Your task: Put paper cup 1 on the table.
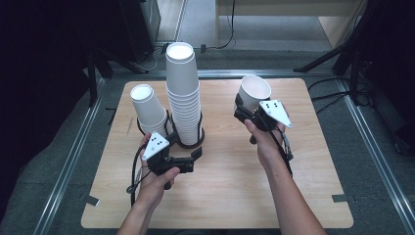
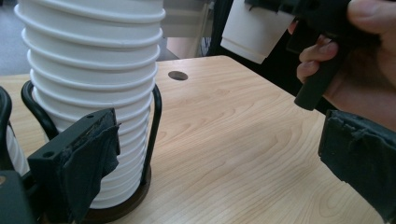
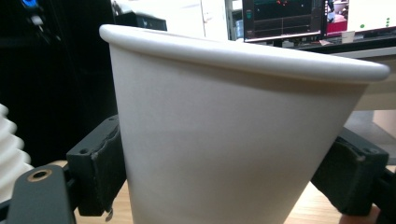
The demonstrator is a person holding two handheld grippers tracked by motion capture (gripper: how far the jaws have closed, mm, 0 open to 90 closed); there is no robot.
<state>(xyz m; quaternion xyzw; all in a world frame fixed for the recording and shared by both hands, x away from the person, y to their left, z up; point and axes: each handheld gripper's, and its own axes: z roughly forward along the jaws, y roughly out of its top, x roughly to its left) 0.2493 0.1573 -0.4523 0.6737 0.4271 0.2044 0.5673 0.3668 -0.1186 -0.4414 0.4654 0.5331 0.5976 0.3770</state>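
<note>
— What's nearest to us?

— The person's two forearms, coming in over the near edge of the tabletop (image 1: 235,196). The left tongs (image 1: 195,155) sit low at near left, pointing right towards the base of the cup holder. Their jaws stand wide apart with nothing between them; in the left gripper view one padded jaw is just beside the holder's black wire and the other is well off to the right.

— And the other hand?

— A bit farther and to the right, the right tongs (image 1: 243,108) are lifted above the wood and clamped on a single paper cup (image 1: 254,92). The cup is mouth-up and tilted. In the right gripper view the two pads press on opposite sides of the cup's lower wall.

— So the cup is off the stacks?

— Yes, it is held in the air, well apart from them, over the right half of the tabletop.

— What's behind the left tongs?

— A dark round holder (image 1: 188,142) with wire loops, carrying a tall stack of cups (image 1: 183,93), upside down, ribbed with rims one over another. Just left of it a short stack of cups (image 1: 148,108) leans left in its own wire ring.

— Anything beyond?

— At the far side, grey floor, metal rails along the tabletop's edges, and dark stand legs on both sides.
</note>
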